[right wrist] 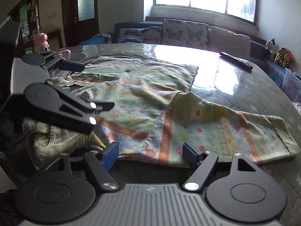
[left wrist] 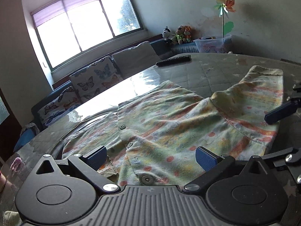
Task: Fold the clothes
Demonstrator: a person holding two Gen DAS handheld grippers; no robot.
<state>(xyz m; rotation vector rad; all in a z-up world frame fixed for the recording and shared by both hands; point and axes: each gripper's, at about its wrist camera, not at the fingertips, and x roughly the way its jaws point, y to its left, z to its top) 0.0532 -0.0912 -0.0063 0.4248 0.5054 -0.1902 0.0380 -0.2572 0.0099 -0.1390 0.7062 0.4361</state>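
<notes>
Left wrist view: the left hand-held gripper (left wrist: 150, 157) hovers with its jaws spread wide and holding nothing, just above the near edge of the shirt (left wrist: 169, 124). The shirt lies open and face up on the counter (left wrist: 207, 67), a row of buttons (left wrist: 147, 179) running straight ahead between the blue pads (left wrist: 205, 159). My guess is it sits there to take the collar or front placket for a first fold.

The right hand-held gripper (right wrist: 150, 155) is likewise spread and holding nothing, poised at the hem side, with the sleeve (right wrist: 244, 130) stretched out ahead and to its right. Laid flat like this, the sleeve looks ready to be folded inward over the body.

A remote (right wrist: 236, 61) lies well beyond the shirt, far ahead of both grippers. A ribbed green cloth (right wrist: 56, 139) bunches to the left of the right hand-held gripper, partly under the other tool; whether it is a second garment I cannot tell. The shirt's far sleeve is not clearly visible from either side, and window glare washes out the counter beyond the shirt.
</notes>
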